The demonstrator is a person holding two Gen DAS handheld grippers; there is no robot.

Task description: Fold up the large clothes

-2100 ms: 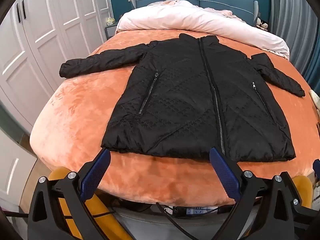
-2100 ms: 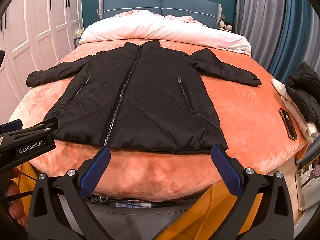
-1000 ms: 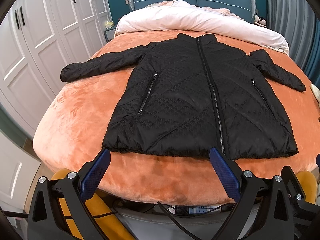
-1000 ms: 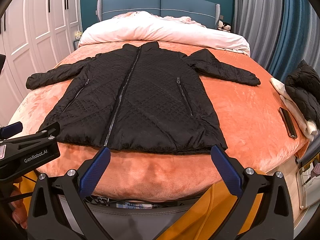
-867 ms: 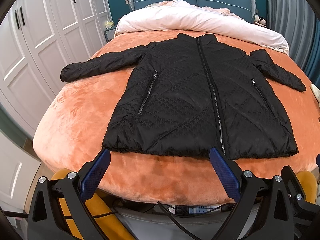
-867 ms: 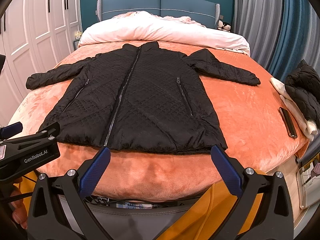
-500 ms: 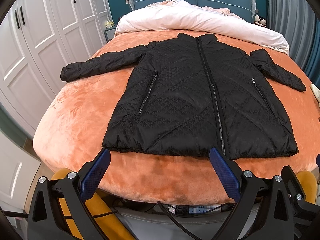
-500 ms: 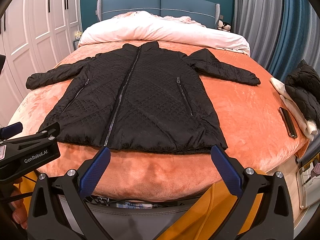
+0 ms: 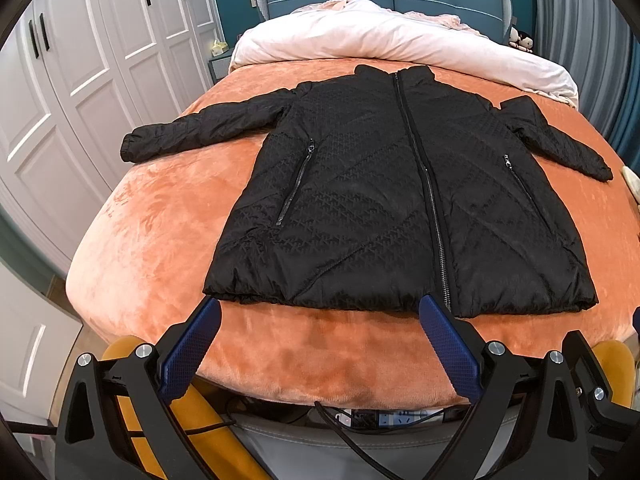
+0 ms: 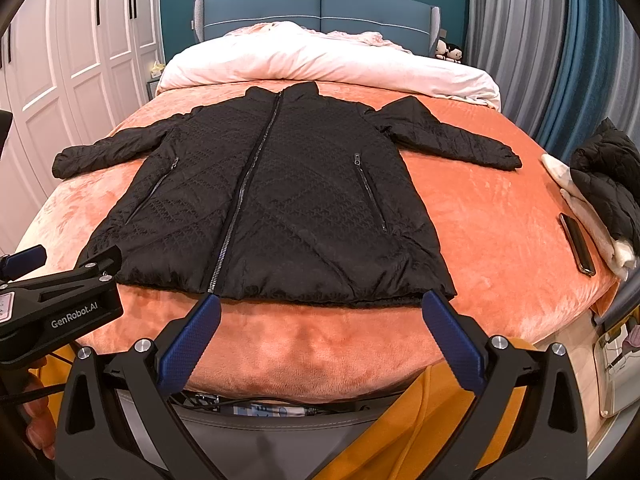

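Note:
A black quilted jacket (image 9: 384, 200) lies flat and zipped on the orange bed cover (image 9: 160, 216), collar far, hem near, both sleeves spread out sideways. It also shows in the right wrist view (image 10: 280, 200). My left gripper (image 9: 320, 312) is open and empty, just short of the hem's left half. My right gripper (image 10: 320, 308) is open and empty, just short of the hem's right half. The left gripper's body (image 10: 60, 304) shows at the left edge of the right wrist view.
A white duvet (image 10: 320, 60) lies rolled at the head of the bed. A phone (image 10: 578, 244) and a heap of dark and white clothes (image 10: 608, 184) lie at the bed's right edge. White wardrobes (image 9: 80, 60) stand on the left, curtains on the right.
Both grippers rose slightly about two seconds ago and have held still since. The jacket has not moved.

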